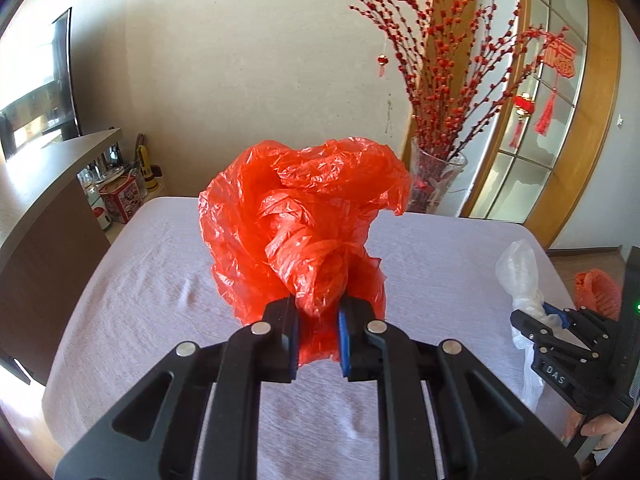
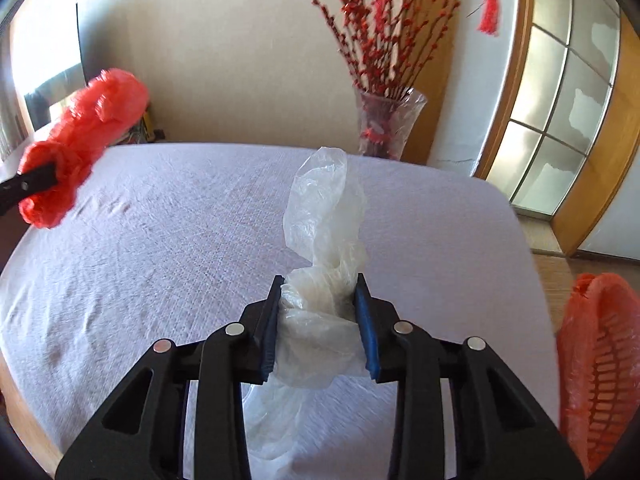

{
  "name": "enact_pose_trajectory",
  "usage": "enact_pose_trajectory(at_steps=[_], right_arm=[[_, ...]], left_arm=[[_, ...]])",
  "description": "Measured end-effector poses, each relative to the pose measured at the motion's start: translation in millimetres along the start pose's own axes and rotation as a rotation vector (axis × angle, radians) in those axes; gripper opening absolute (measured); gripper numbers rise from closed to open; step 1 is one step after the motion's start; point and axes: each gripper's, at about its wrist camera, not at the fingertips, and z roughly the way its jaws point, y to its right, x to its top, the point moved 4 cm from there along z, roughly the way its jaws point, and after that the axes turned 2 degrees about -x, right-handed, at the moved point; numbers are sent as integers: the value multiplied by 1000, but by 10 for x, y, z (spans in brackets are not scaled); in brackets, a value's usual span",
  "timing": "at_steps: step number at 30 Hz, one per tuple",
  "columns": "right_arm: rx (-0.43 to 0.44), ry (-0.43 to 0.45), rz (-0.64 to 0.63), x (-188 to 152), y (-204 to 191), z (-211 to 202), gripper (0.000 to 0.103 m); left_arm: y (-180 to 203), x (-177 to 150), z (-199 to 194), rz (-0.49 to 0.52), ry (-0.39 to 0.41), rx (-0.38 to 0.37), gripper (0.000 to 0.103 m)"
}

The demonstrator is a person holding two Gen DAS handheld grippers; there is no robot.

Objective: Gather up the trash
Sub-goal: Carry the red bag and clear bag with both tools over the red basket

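Two crinkled plastic bags between fingers: red bag [image 1: 304, 216]; clear bag [image 2: 324, 236].

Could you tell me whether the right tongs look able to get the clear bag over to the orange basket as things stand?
Probably yes. The right tongs are shut on the clear bag, and the orange basket sits just off the table's right edge, with nothing visible between them.

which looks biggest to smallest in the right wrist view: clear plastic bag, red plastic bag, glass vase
1. clear plastic bag, though nearest the camera
2. red plastic bag
3. glass vase, farthest back, so its true size is unsure
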Motion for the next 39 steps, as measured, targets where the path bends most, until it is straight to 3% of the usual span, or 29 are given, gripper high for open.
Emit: enact_pose_trajectory(at_steps=[14,23,39], right_arm=[[-133,154,75,21,664,-1097,35],[-157,214,177,-172,1115,-1649,35],[-238,307,430,-541,2236,-2176,35]], left_arm=[[1029,-15,-239,116,20,-142,15],[1820,-102,-415,210,22,-264,16],[3255,-392,-576,334,-22,-534,16]])
